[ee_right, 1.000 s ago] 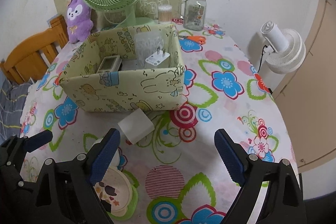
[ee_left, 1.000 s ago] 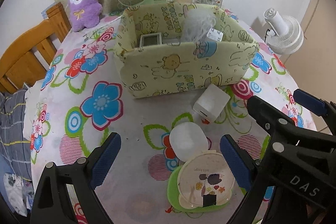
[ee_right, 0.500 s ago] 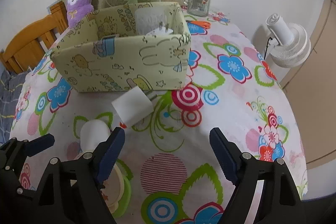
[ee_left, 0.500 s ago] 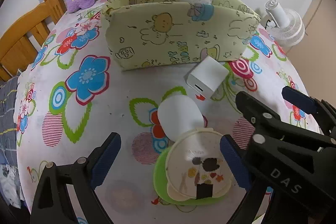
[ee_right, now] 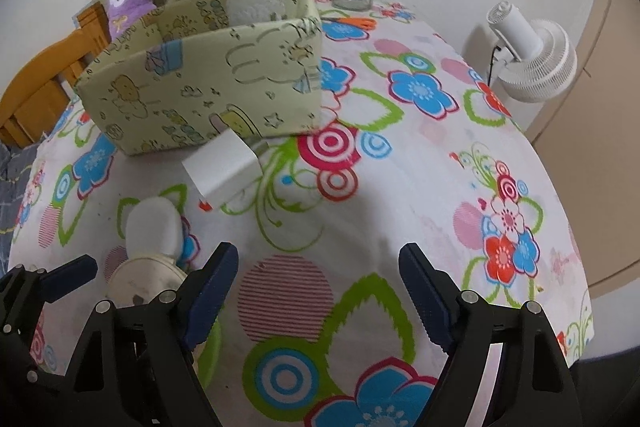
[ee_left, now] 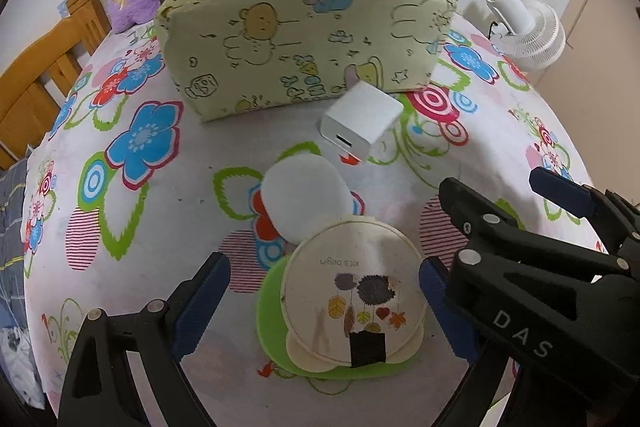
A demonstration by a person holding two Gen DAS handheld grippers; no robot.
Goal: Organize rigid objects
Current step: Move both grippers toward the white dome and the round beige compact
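The left gripper is spread wide, low over the bench, its blue pads flanking the round compact mirror at lower centre of the left wrist view, neither pad clearly touching it. A white oval case lies against the mirror's far edge, and a white charger block sits beyond, just before the yellow fabric storage box in the upper middle. To grip well, centre the pads on the mirror's rim, come down level, and close without nudging the oval case. The right gripper is also spread and holds nothing, lower centre of its own view above bare cloth.
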